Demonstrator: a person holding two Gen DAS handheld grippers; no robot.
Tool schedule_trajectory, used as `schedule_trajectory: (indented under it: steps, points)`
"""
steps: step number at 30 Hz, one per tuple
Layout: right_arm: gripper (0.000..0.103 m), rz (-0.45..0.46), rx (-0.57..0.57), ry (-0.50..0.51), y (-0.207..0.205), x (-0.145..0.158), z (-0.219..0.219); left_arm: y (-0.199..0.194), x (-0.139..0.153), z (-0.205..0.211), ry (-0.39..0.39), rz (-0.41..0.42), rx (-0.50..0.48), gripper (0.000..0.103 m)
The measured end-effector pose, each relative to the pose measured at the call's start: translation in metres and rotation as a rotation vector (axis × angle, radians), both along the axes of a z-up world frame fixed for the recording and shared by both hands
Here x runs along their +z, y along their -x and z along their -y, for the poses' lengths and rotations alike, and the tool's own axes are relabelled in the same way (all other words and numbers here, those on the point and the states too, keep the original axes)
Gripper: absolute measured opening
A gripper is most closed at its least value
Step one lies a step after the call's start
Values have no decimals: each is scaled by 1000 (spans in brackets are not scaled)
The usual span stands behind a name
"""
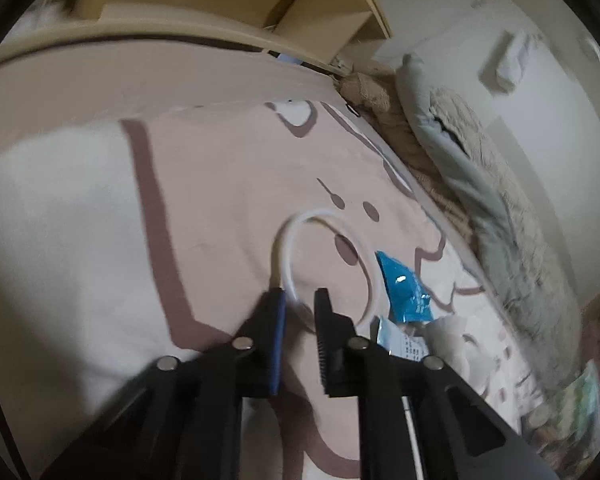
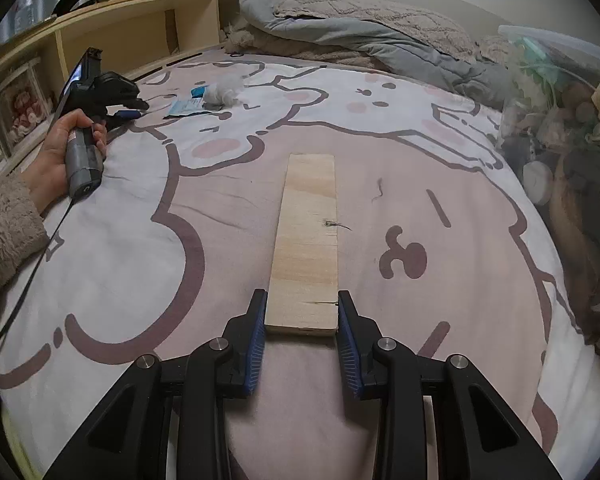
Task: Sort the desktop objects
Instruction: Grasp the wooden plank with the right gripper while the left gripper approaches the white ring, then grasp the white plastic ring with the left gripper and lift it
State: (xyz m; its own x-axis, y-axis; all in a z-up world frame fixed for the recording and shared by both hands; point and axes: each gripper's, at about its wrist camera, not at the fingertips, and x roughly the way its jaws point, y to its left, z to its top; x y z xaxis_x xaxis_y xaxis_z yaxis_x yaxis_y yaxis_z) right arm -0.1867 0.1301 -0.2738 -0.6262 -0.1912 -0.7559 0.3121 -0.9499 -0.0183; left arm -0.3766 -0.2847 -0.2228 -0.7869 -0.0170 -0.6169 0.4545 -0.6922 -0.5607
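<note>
The right gripper (image 2: pixel 302 308) is holding a flat, pale wooden plank (image 2: pixel 306 240) by its near end, the blue-padded jaws pressing against its two long edges. The plank is lying lengthwise on the pink and white cartoon-printed bedsheet (image 2: pixel 380 152), stretching away from the jaws.

The left gripper (image 1: pixel 300 298) is hanging over the same bedsheet (image 1: pixel 204 184) with its jaws nearly closed, only a narrow gap showing between them. A thin white ring-shaped cord (image 1: pixel 288 256) is passing through that gap; whether the pads are actually pinching it cannot be told. Just beside the ring, a crumpled blue plastic wrapper (image 1: pixel 404 284) and a white printed packet (image 1: pixel 400 344) are lying on the sheet.

In the right wrist view a hand (image 2: pixel 56 148) in a fuzzy beige sleeve (image 2: pixel 4 248) is gripping the left gripper's handle.
</note>
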Motion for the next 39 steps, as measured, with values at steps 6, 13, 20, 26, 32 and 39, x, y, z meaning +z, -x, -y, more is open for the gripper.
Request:
schedule_trajectory:
  steps: [6,13,20,26,32,39]
  points:
    - [34,-12,1,-17,-1,-1,1,-8,3,-7,9,-2,-21,10]
    - [34,-10,2,-4,-1,-1,0,-28,5,-23,33,29,-67,9]
    - [34,4,4,33,1,-1,-5,-61,13,-47,59,84,-107,9]
    - [35,28,7,80,4,-2,-10,-90,9,-76,36,132,-198,9]
    - [35,29,8,93,4,-2,-11,-117,11,-112,77,157,-310,10]
    - [35,46,5,141,7,-2,-17,-153,16,-157,131,179,-448,10]
